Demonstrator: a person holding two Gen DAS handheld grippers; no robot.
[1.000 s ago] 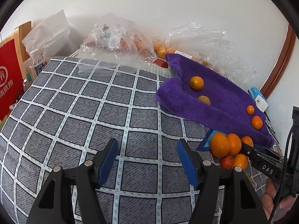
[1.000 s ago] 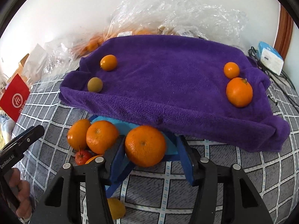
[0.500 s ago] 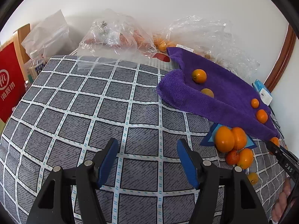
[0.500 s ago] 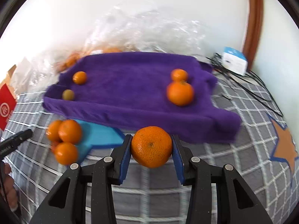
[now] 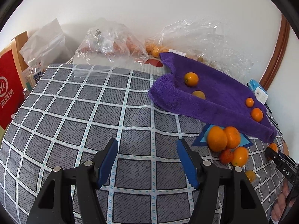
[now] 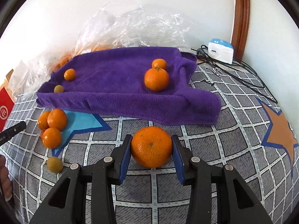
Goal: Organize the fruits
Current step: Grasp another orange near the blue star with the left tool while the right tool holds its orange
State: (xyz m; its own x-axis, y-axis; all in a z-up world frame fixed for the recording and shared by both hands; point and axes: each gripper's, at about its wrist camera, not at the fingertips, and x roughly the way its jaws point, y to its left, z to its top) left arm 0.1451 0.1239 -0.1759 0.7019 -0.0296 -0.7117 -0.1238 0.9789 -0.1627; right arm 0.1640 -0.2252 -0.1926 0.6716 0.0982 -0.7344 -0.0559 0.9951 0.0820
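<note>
My right gripper (image 6: 151,147) is shut on a large orange (image 6: 151,146) and holds it just in front of the purple towel (image 6: 119,93). On the towel lie a big orange (image 6: 156,79), a small orange (image 6: 159,63), another small orange (image 6: 69,74) and a greenish fruit (image 6: 58,88). A cluster of oranges (image 6: 52,125) sits left on the checked cloth, also in the left wrist view (image 5: 224,140). My left gripper (image 5: 147,160) is open and empty above the cloth, left of that cluster.
Clear plastic bags with fruit (image 5: 110,43) lie along the back wall. A red carton (image 5: 8,91) and a bottle (image 5: 34,72) stand at the left edge. A white box (image 6: 220,50) and black cables (image 6: 243,74) lie at the right. A small yellowish fruit (image 6: 54,164) lies loose.
My right gripper closed on the large orange, lifted it off the cluster and carried it right, in front of the towel. My left gripper drew back a little, still open.
</note>
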